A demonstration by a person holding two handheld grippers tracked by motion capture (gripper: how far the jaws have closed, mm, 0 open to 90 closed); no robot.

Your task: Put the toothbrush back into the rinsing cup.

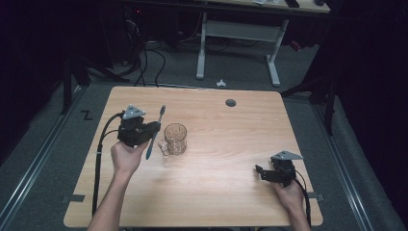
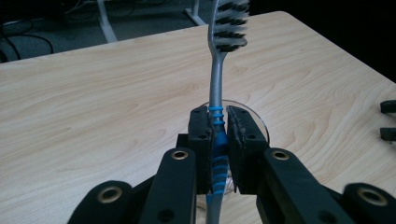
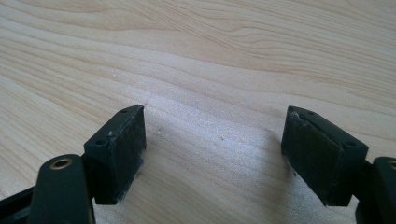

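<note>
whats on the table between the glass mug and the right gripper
Nothing: in the high view the stretch of wooden table between the glass mug and the open right gripper is bare wood.

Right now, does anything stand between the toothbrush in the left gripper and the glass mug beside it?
Nothing visible does. The left gripper is shut on the toothbrush, held just left of the glass mug, whose open mouth holds nothing visible. Bare table lies around it.
</note>
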